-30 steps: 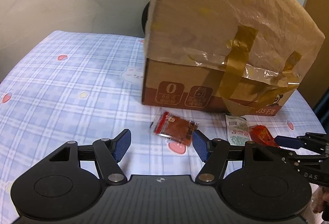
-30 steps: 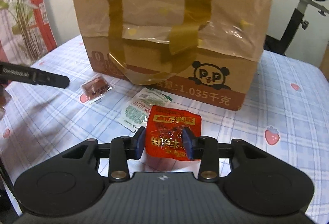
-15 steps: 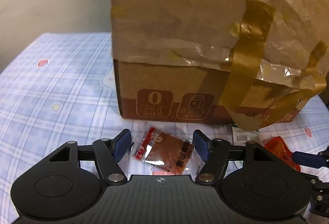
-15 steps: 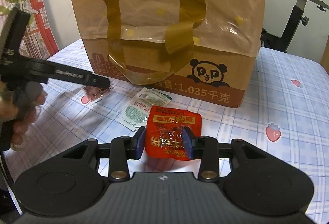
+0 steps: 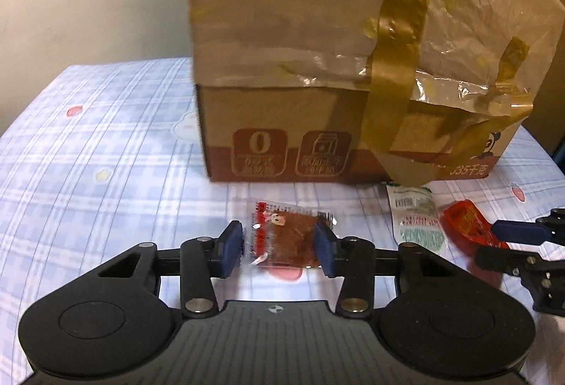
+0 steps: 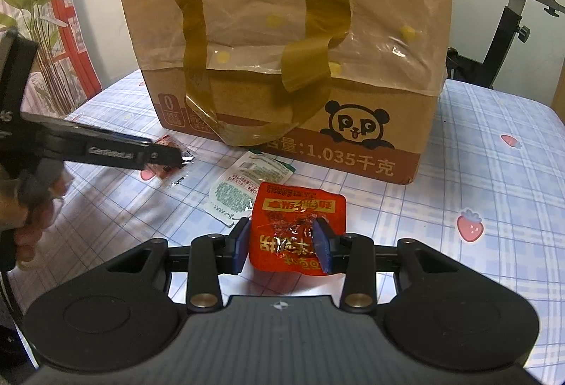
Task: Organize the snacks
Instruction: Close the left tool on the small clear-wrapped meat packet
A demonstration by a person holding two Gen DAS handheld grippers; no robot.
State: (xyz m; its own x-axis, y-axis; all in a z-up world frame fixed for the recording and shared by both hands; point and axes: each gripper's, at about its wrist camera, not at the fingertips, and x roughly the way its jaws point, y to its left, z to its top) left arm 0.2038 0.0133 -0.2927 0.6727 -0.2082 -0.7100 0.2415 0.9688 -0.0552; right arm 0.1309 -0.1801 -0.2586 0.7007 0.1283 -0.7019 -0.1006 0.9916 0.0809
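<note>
Cardboard box [image 6: 282,42] stands at the back of the checked cloth (plastic draped over its top). Before it, the right gripper [image 6: 282,243] clamps the red packet [image 6: 296,226]. The left gripper [image 5: 279,247] has just been closing around the brown packet [image 5: 286,236], its left pad seemingly not yet touching. Next: finish the pinch and lift.

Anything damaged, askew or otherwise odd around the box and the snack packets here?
The cardboard box looks patched: crinkled clear plastic is stuck over its upper half, and brown tape strips hang loose and curled. The orange-red packet is crumpled between the right claw's pads.
</note>
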